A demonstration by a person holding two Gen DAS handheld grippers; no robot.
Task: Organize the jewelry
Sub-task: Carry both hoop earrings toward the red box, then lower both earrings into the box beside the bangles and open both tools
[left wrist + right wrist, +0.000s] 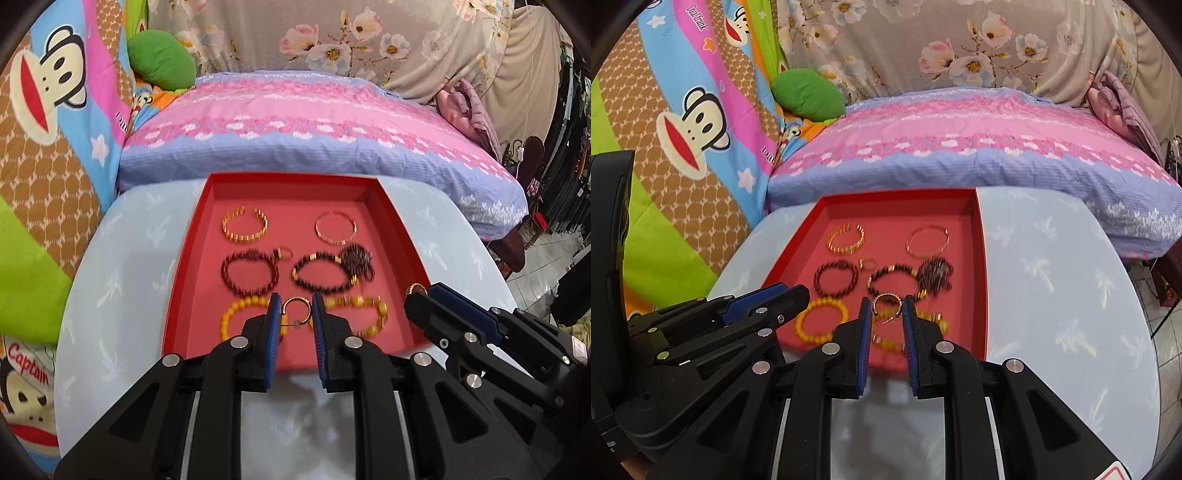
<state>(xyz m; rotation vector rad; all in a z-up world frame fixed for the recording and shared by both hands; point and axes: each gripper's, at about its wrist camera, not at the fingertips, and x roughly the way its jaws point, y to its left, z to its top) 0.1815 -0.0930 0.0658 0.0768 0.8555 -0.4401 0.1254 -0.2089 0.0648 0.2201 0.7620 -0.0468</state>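
A red tray point(184, 280) point(980, 280) rests on a round table and holds several bracelets. Two gold bangles point(245, 224) lie at its back. Dark bead bracelets point(249, 272), a small ring point(283, 253) and a dark beaded clump point(357, 262) fill the middle. Yellow bead bracelets point(822, 324) lie at the front. My left gripper point(295, 301) hangs over the tray's front, shut on a gold hoop earring point(303, 301). My right gripper point(885, 301) is beside it, shut on a second gold hoop earring point(886, 296) point(415, 288). Each gripper shows in the other's view point(424, 293) point(796, 291).
The table point(1052, 295) wears a pale blue cloth with palm prints. A pink and lilac pillow point(314, 140) lies just behind the tray, with cartoon bedding point(55, 110) to the left and a floral sheet behind. A tiled floor and clothes racks show at far right.
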